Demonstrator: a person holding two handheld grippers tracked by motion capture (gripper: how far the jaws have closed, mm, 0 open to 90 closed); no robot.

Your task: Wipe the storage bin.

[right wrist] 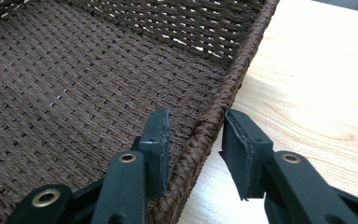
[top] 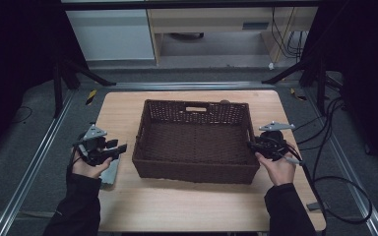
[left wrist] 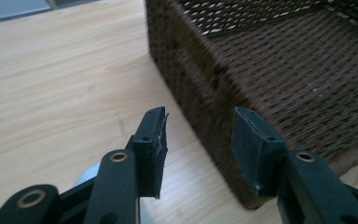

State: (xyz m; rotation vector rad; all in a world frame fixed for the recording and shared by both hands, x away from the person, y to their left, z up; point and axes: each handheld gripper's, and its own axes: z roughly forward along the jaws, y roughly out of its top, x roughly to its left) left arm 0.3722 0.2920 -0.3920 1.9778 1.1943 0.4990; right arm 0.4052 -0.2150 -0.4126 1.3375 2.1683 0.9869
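The basket (top: 195, 142), a dark brown woven one with a rectangular form, stands upright in the middle of the wooden table (top: 128, 105), its opening facing up and nothing visible inside. Its long axis runs from left to right across the table, parallel to the near edge, and the wall with the small handle cut-out is the far one, away from the person. The right gripper (right wrist: 193, 135) is at the right short wall, with its jaws apart and straddling the braided rim (right wrist: 242, 60), one jaw inside the basket and one outside over the table; it is not yet clenched on it. The left gripper (left wrist: 198, 140) is also released, with jaws spread, and it points at the near left corner of the basket, close to the wall but, as far as I can judge, not around it. The main risk, I think, is an uneven grasp: if only the right side closes and lifts, the basket may tilt or turn around that one hold and slide on the smooth table. The rim is thick and round, so the pads may slip off it when they close too near the top. The left jaws, if pushed forward as they stand, could hit the corner and push the basket away to the right instead of taking the wall between them.
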